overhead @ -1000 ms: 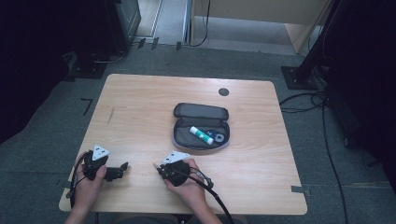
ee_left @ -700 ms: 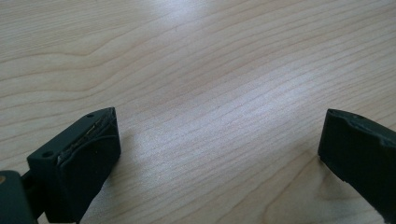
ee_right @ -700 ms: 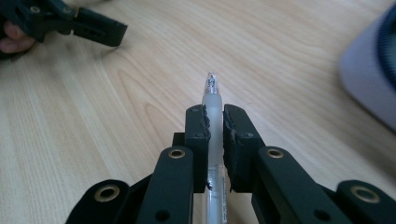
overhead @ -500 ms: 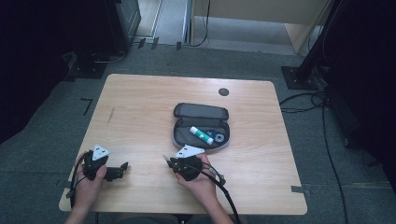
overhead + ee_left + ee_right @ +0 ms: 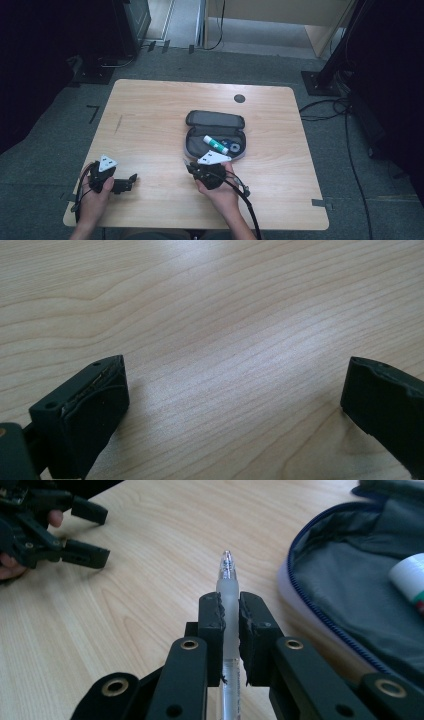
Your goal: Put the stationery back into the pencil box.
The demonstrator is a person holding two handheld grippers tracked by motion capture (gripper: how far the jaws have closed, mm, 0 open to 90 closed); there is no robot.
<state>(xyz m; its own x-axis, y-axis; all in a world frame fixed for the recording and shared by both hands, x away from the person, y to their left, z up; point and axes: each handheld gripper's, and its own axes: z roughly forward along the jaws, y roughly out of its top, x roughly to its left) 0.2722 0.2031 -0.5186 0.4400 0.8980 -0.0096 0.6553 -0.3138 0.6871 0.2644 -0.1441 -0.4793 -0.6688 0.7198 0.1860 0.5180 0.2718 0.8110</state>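
Your right gripper (image 5: 229, 617) pinching clear frosted plastic pen (image 5: 228, 587); left gripper (image 5: 131, 179) spread over pale wooden table (image 5: 150, 125), grey carpet floor (image 5: 60, 150) around.

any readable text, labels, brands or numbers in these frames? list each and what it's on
None readable.
Green-and-white tube in the open pencil case: any print on it is too small and blurred to read.
Clear pen clamped in the right gripper: no marking visible.
Wooden table: unmarked.
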